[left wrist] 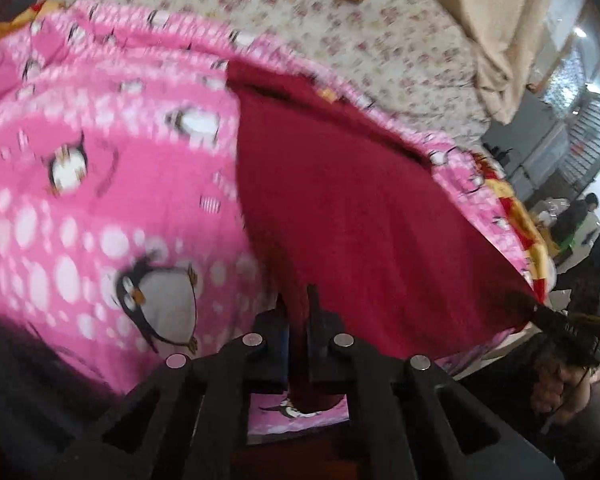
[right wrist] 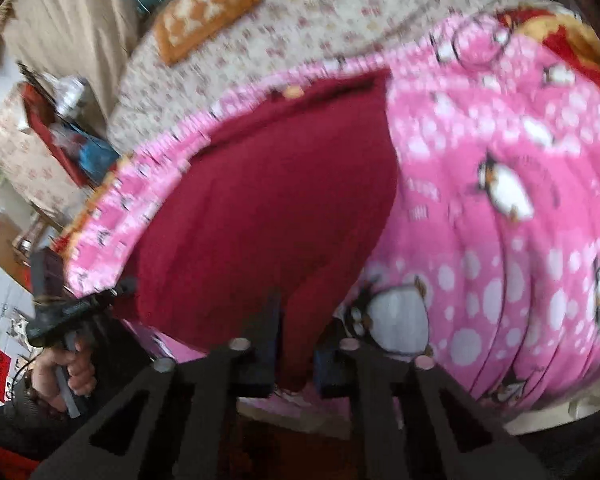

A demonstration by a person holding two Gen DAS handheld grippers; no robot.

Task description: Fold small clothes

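A near corner of the dark red garment point(left wrist: 340, 208) is pinched in the closed left gripper point(left wrist: 298, 320), another in the closed right gripper point(right wrist: 296, 344). The garment is spread on a pink penguin-print blanket point(left wrist: 100, 184) over a floral bed sheet point(left wrist: 340, 32). No readable writing is seen; frames are blurred.

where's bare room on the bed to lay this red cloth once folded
Free: the pink penguin blanket beside the red garment, and the floral sheet beyond the blanket up to the orange cushion. Crowded: the near edge, where both grippers pinch the garment.
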